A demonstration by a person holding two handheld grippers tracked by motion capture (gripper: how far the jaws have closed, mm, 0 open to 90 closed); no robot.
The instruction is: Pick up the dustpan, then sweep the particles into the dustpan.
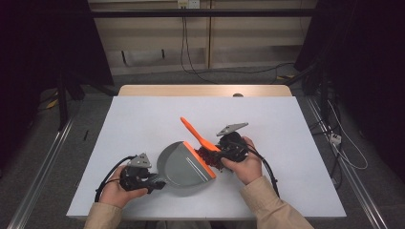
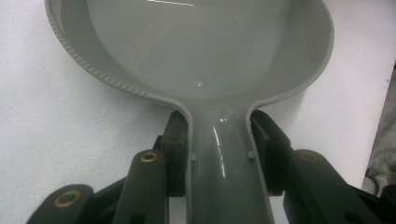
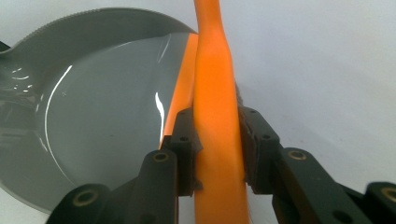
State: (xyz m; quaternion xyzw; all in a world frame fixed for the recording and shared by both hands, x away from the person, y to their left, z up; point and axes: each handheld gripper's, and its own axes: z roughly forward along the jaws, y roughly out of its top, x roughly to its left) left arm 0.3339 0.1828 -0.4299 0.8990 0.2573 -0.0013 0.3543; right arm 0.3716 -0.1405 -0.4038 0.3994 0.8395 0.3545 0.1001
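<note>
High view: left gripper (image 1: 152, 182) clamps the grey dustpan (image 1: 184, 168) handle; right gripper (image 1: 220, 151) grips the orange brush (image 1: 197, 134). Red debris (image 1: 209, 156) lies at the dustpan's lip; keep that lip flat and sweep short strokes inward.

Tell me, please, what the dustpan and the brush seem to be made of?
Dustpan: probably moulded grey plastic, glossy, as bright highlights run across its bowl and handle; its front lip looks orange, perhaps rubber. Brush: its orange handle looks like smooth plastic with a soft sheen; the bristles are too hidden to judge.
</note>
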